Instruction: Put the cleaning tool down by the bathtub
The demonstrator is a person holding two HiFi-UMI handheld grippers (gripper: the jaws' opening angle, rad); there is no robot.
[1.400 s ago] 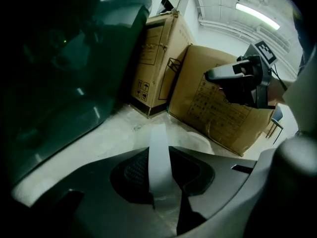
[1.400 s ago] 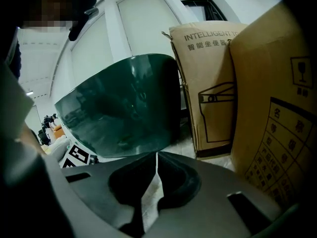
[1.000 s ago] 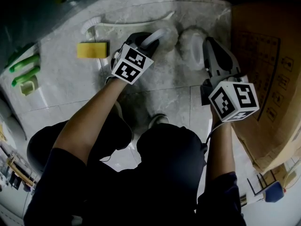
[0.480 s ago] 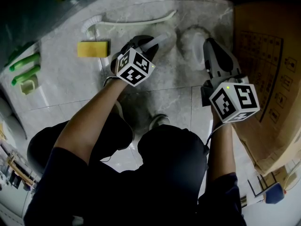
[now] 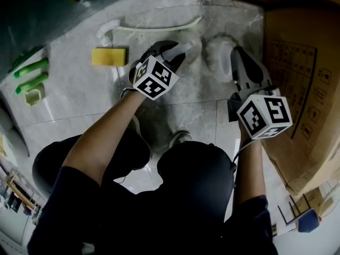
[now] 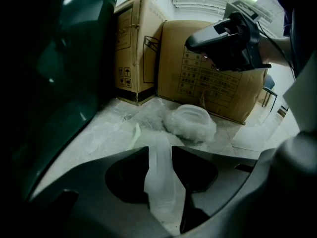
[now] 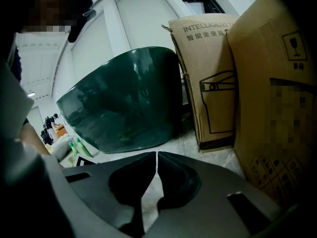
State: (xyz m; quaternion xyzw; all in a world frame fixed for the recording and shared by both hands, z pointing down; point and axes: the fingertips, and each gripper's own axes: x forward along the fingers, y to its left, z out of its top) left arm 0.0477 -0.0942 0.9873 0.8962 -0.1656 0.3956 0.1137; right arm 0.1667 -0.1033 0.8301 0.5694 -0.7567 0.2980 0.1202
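The cleaning tool is a white plastic handle (image 5: 182, 47) on a fluffy white head (image 5: 192, 37), lying on the marble floor beside the dark green bathtub (image 6: 59, 83). My left gripper (image 5: 172, 53) points down over it. Its jaws have just been opening, and the handle (image 6: 159, 177) lies loose between them in the left gripper view, where the left gripper (image 6: 159, 155) stands open. My right gripper (image 5: 236, 54) hovers to the right with its jaws touching and nothing between them; in the right gripper view the right gripper (image 7: 156, 155) faces the bathtub (image 7: 124, 103).
A second fluffy white pad (image 5: 217, 52) lies just right of the tool. A long white brush (image 5: 154, 26), a yellow sponge (image 5: 109, 56) and green bottles (image 5: 29, 76) are on the floor to the left. Cardboard boxes (image 5: 303, 89) wall in the right side.
The left gripper has rolled, its marker cube turning and shifting slightly right, and its jaws have spread off the white handle. The right gripper has stayed where it was.
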